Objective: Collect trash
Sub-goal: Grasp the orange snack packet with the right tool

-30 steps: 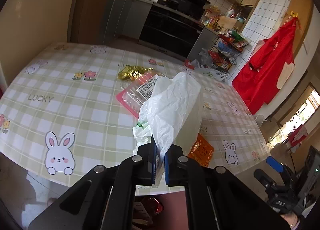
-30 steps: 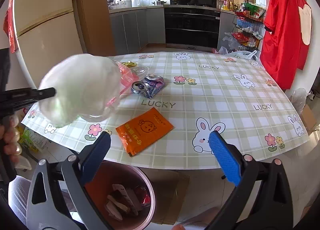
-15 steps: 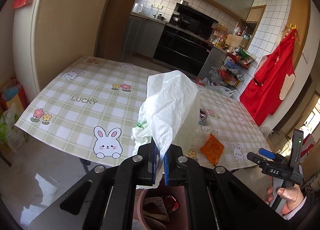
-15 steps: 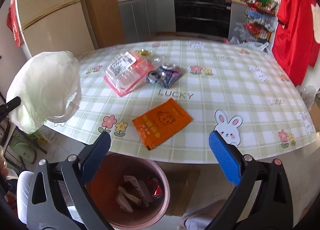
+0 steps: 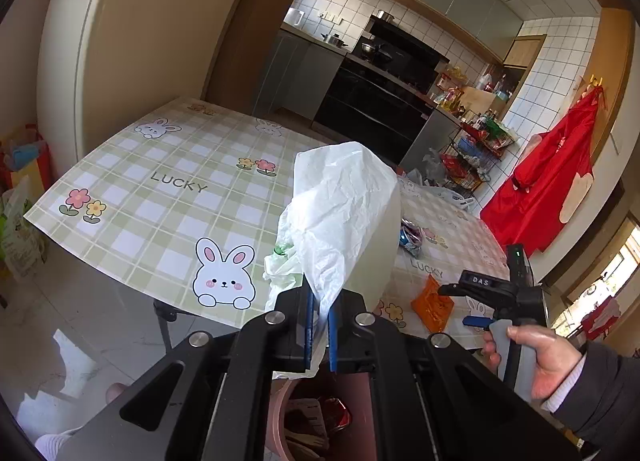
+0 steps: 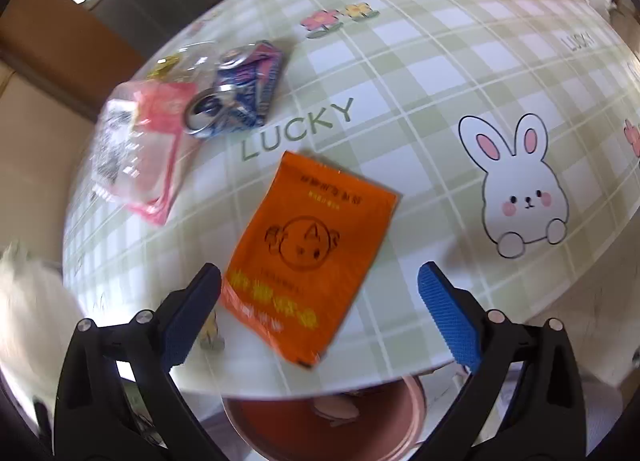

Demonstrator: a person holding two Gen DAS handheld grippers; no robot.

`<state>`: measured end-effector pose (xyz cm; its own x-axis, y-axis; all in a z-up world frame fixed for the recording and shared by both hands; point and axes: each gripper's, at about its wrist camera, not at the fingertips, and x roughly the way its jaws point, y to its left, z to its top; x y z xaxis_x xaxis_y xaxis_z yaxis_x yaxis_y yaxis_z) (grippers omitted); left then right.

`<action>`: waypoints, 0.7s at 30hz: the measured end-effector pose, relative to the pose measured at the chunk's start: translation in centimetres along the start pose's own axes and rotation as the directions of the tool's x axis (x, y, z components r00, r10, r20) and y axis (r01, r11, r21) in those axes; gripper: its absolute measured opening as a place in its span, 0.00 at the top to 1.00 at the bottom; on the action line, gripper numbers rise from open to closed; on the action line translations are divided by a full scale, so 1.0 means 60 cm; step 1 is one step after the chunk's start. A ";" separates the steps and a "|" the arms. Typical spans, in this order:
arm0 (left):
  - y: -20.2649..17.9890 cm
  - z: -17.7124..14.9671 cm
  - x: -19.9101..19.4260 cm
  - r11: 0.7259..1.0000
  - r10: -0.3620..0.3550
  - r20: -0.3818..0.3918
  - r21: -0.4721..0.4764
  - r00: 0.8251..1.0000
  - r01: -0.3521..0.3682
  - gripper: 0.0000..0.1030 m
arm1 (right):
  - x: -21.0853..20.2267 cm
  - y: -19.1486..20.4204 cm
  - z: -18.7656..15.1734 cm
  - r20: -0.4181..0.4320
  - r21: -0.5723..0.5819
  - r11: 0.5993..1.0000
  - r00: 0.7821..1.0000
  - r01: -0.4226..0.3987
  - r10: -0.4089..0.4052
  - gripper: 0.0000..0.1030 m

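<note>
While the left gripper (image 5: pixel 319 335) pinches a crumpled white plastic bag (image 5: pixel 344 217) between its blue pads, the thin, wrinkled film stands up from the jaws in a tall puffed shape, long axis roughly upright, above the edge of the table (image 5: pixel 132 177). Below it sits a pink round bin (image 5: pixel 280 421) with scraps inside. The right gripper (image 6: pixel 320 301) points steeply down at the table, its jaws spread wide and holding nothing, a person's hand (image 5: pixel 532 357) wrapped round its grey handle. Between and just beyond its ribbed blue pads lies a flat orange packet (image 6: pixel 308 245), glossy and rectangular, its long axis running from the near table edge slantwise away. Farther off lie a crushed blue can (image 6: pixel 244 89) and a clear pink tray (image 6: pixel 136 149) with a printed label. The checked tablecloth is smooth, printed with rabbits and flowers.
</note>
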<state>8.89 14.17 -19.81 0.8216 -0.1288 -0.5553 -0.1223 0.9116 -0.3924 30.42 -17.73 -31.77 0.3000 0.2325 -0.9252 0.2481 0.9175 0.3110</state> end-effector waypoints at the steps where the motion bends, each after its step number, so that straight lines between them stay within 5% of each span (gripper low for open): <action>1: 0.002 -0.001 0.002 1.000 0.004 0.001 0.004 1.000 -0.004 0.94 | 0.010 0.005 0.007 -0.004 0.019 0.999 1.000 0.029 -0.029 0.06; 8: 0.024 -0.013 0.006 1.000 0.005 -0.009 -0.024 1.000 -0.005 0.94 | 0.043 0.060 0.016 0.007 -0.040 0.975 0.976 0.218 -0.218 0.05; 14: 0.037 -0.021 0.009 0.999 0.007 -0.022 -0.044 1.000 -0.008 0.94 | 0.048 0.078 0.001 0.031 -0.113 0.965 0.971 0.239 -0.237 0.07; 19: 0.040 -0.023 0.009 0.999 0.003 -0.021 -0.049 1.000 -0.004 0.94 | 0.019 0.069 -0.018 0.047 -0.158 0.975 0.987 0.156 -0.151 0.29; 21: 0.038 -0.024 0.009 0.999 -0.001 -0.021 -0.049 1.000 0.000 0.94 | 0.006 0.070 -0.029 0.050 -0.192 0.975 0.993 0.115 -0.108 0.49</action>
<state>8.26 15.62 -22.06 0.8097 -0.1375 -0.5705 -0.1496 0.8916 -0.4273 29.99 -13.24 -31.17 0.3171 0.1159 -0.9413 0.0994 0.9830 0.1545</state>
